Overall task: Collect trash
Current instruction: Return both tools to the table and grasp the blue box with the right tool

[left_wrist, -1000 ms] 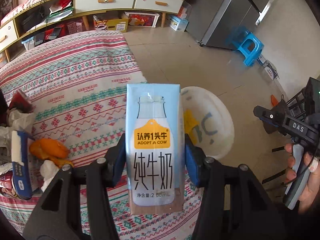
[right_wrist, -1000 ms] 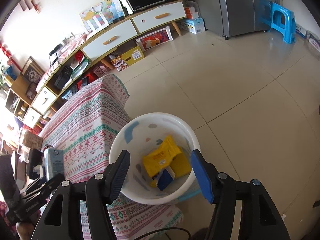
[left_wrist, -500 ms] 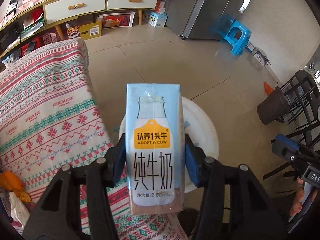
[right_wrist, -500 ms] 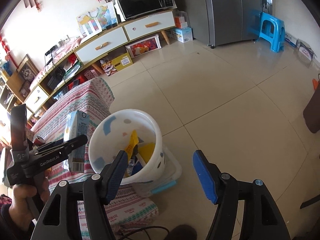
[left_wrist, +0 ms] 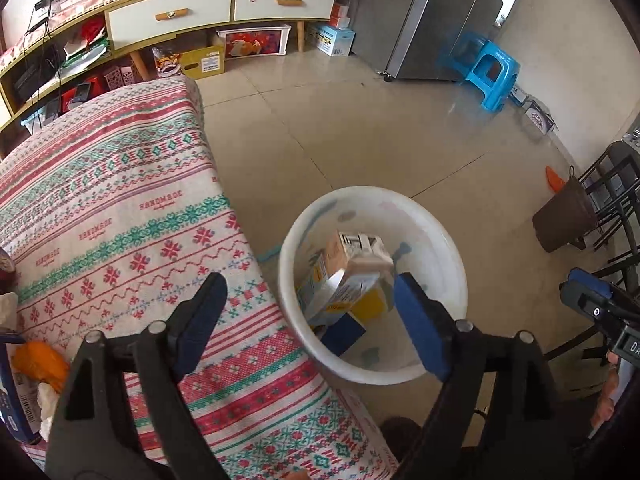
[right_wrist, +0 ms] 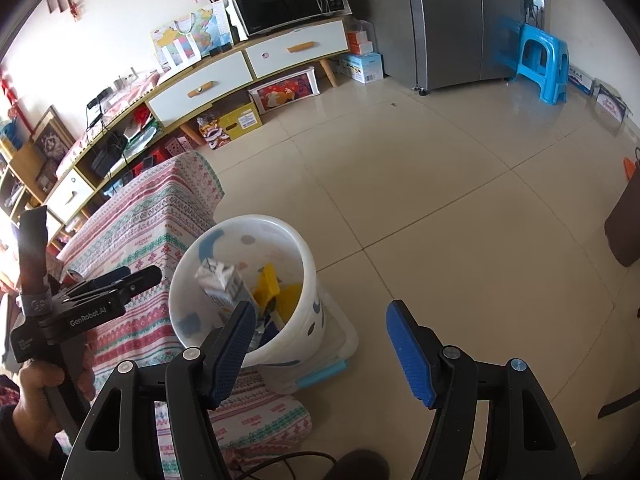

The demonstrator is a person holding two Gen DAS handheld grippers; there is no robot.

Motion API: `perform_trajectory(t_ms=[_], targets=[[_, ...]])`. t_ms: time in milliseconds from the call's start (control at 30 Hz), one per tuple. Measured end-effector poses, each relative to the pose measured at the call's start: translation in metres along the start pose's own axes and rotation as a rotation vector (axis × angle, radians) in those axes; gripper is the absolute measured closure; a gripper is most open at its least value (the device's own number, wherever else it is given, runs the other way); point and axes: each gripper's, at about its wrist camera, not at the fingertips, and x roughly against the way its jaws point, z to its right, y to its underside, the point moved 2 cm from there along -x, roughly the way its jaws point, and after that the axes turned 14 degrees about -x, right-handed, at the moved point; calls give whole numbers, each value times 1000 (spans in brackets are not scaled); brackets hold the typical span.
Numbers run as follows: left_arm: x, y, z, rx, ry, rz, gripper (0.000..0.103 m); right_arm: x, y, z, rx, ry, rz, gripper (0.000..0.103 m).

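The blue-and-white milk carton (left_wrist: 352,260) lies tilted in the white bucket (left_wrist: 440,240), on top of yellow and blue packets. My left gripper (left_wrist: 310,284) hovers above the bucket beside the table's edge. Its jaws are opening and nothing is between them. From the right wrist the carton (right_wrist: 220,280) shows inside the bucket (right_wrist: 312,320), and the left gripper (right_wrist: 144,276) sits just left of the rim. My right gripper (right_wrist: 320,308) is open and empty, over the bucket's right side and the floor. Orange peel (left_wrist: 38,364) and a blue packet (left_wrist: 12,392) remain on the patterned tablecloth (left_wrist: 120,200).
The bucket stands on the tiled floor against the table's corner. A brown bin (left_wrist: 564,220) and a black chair are to the right. A blue stool (left_wrist: 496,76), a grey fridge and a long TV cabinet (left_wrist: 224,12) stand at the back.
The left jaws have spread apart and the milk carton has dropped from them into the bucket. The right gripper has barely moved.
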Motion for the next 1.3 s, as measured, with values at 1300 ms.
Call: perform_trajectory(t_ms=[1300], targets=[[136,125,-189,182,-250,-11,1,-50,64,-215,330,-73,-99,21]])
